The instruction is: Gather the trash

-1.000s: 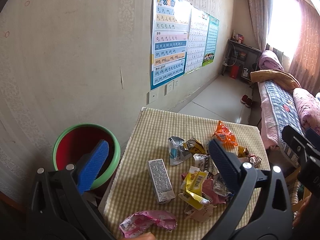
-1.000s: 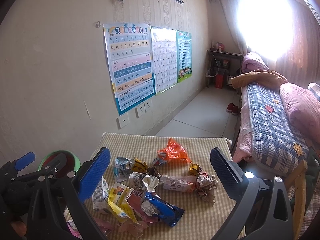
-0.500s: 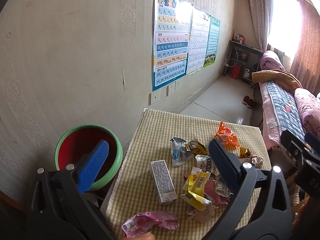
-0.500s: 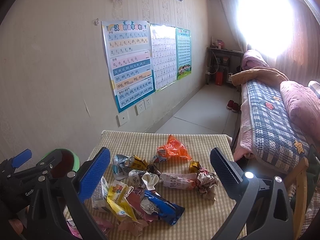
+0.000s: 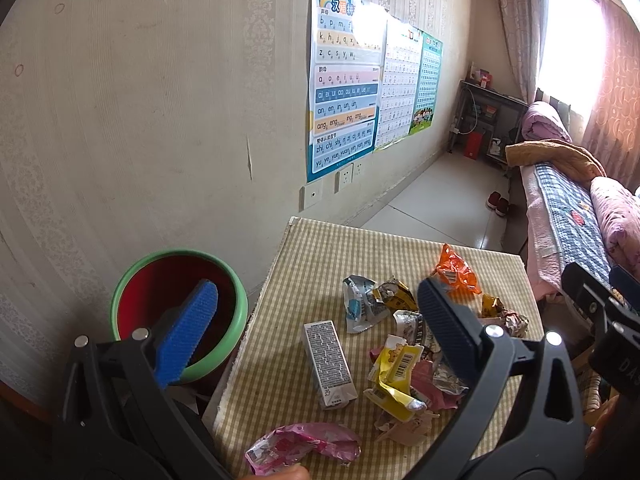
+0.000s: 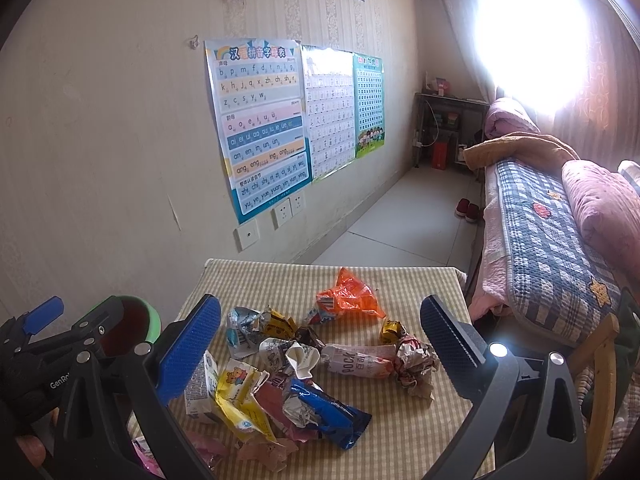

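Checked cloth covers the desk (image 6: 400, 432) bearing crumpled wrappers (image 6: 304, 380); left gripper (image 5: 316, 328) and right gripper (image 6: 320, 344) hover above it, fingers released; red bin (image 5: 180, 304) stands beside the desk.

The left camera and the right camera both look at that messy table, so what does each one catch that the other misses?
Only the left camera shows the whole inside of the green bin beside the table, and the pink wrapper fully. Only the right camera shows the blue wrapper and the Pocky box. Both show the checked tablecloth, the orange bag, the milk carton, the yellow wrapper and the wall posters.
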Demonstrator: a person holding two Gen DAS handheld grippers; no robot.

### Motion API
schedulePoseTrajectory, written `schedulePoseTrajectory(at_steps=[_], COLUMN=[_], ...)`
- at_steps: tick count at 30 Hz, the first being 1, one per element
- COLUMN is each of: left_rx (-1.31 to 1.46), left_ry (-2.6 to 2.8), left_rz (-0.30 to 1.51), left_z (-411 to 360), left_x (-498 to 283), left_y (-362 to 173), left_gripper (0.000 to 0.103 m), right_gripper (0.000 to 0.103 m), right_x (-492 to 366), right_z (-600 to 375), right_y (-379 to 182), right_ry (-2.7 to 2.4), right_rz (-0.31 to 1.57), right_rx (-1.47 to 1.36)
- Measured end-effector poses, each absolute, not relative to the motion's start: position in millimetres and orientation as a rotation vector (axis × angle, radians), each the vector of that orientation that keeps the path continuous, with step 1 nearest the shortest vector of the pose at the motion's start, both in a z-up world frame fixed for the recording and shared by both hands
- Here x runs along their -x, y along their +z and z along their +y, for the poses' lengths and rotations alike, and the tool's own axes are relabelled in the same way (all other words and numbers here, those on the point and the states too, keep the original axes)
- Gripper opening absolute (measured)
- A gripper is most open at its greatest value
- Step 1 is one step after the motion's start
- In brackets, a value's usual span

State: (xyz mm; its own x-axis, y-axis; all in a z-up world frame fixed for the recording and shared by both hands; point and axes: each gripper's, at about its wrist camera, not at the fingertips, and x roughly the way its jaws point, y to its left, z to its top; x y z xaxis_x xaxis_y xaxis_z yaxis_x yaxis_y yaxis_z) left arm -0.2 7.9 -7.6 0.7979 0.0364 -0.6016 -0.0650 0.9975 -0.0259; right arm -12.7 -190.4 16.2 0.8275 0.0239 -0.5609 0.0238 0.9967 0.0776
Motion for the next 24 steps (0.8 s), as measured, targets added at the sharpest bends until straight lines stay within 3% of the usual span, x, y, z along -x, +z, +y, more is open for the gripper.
schedulePoseTrajectory(at_steps=[24], left_rx=[0.034], left_ry=[0.088], left_rz=[0.639], left_z=[12.8], left_x=[0.0], left_y=[-12.4], left_gripper=[0.098], right_gripper=[0.096], right_x=[12.1], right_z=[-190.1], right_y=[7.0], right_ry=[0.011], right_rz=[0.608], right_rx=[-0.091])
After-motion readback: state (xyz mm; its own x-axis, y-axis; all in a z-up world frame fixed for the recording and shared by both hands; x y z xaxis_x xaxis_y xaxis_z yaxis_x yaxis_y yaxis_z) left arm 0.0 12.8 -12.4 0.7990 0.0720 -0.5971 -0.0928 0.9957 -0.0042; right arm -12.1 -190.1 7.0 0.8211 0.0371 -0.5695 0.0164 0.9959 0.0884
